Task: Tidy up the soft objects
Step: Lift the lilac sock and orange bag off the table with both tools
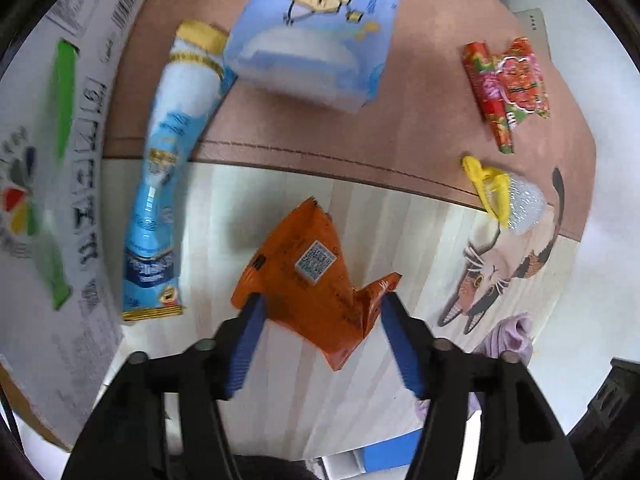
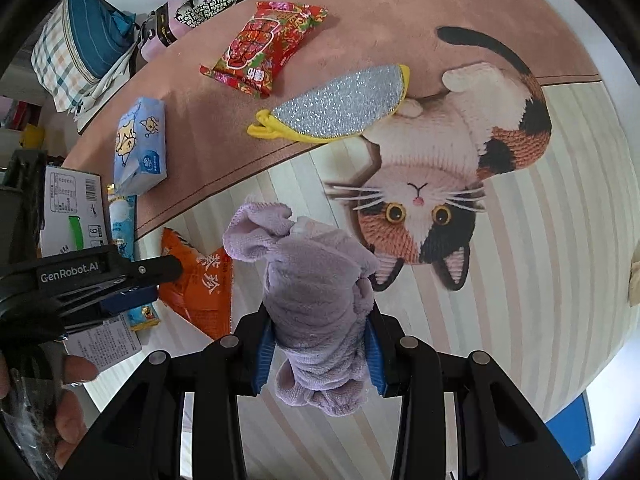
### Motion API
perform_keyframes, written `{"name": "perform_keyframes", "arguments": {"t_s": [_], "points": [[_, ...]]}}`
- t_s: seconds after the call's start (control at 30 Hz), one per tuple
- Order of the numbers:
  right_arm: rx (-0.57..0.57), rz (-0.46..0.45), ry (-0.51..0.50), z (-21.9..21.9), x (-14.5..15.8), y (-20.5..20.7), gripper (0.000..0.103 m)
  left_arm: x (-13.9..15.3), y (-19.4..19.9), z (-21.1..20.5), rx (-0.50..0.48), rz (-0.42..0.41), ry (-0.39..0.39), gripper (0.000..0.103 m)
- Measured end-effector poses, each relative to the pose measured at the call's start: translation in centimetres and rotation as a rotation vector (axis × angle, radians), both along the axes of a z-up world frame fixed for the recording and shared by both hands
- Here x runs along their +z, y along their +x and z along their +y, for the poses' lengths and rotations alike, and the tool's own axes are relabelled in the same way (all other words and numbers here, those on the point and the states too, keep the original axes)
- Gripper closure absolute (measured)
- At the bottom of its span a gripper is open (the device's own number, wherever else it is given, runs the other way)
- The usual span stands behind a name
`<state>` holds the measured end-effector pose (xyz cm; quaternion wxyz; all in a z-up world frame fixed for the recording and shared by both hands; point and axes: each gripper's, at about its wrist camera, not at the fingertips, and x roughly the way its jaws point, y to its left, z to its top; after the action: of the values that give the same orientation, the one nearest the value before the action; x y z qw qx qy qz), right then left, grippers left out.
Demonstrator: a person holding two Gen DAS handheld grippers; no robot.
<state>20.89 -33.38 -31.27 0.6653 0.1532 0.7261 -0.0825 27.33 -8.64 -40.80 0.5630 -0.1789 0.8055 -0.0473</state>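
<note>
An orange snack pouch (image 1: pixel 308 280) lies on the striped part of the cat mat. My left gripper (image 1: pixel 320 308) is open, its blue-padded jaws on either side of the pouch's near end, apart from it. The pouch also shows in the right wrist view (image 2: pixel 200 280), with the left gripper (image 2: pixel 132 280) over it. My right gripper (image 2: pixel 320 320) is shut on a crumpled lilac cloth (image 2: pixel 316 280), held above the mat. A corner of that cloth shows in the left wrist view (image 1: pixel 512 336).
On the mat (image 1: pixel 400 128) lie a long blue pouch (image 1: pixel 164 168), a blue tissue pack (image 1: pixel 316 32), a red flowered packet (image 1: pixel 508 84) and a silver scrubber with yellow trim (image 1: pixel 504 196). A cardboard box (image 1: pixel 52 168) stands at left. Bags (image 2: pixel 88 44) lie beyond the mat.
</note>
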Motion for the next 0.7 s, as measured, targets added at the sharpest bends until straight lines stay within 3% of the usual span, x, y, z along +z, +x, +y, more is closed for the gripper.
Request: {"name": "perform_keyframes", "arguments": {"t_s": [0.1, 0.17, 0.2, 0.23, 0.37, 0.47, 0.7], "points": [[0.001, 0.013, 0.004, 0.1, -0.8, -0.2, 0.063, -1.7, 0.0, -0.7, 0.005, 0.031, 0.053, 0.033], [0.003, 0.021, 0.003, 0.1, -1.3, -0.3, 0.063, -2.4, 0.1, -1.1, -0.015, 0.037, 0.079, 0.035], [0.005, 0.023, 0.000, 0.3, -1.6, -0.3, 0.063, -2.5, -0.1, -1.4, -0.027, 0.027, 0.098, 0.041], [0.005, 0.025, -0.004, 0.2, -1.7, -0.4, 0.063, -2.1, -0.1, -1.8, -0.049, -0.001, 0.117, 0.060], [0.003, 0.026, -0.013, -0.1, -2.0, -0.7, 0.063, -1.1, -0.6, -3.9, -0.196, -0.065, 0.144, 0.075], [-0.009, 0.024, -0.009, -0.5, -2.0, -0.9, 0.063, 0.3, -1.2, -5.0, -0.289, -0.121, 0.167, 0.078], [-0.001, -0.013, 0.006, -0.1, -0.2, -0.7, 0.063, 5.4, -1.3, -4.2, -0.290, -0.217, 0.119, 0.080]]}}
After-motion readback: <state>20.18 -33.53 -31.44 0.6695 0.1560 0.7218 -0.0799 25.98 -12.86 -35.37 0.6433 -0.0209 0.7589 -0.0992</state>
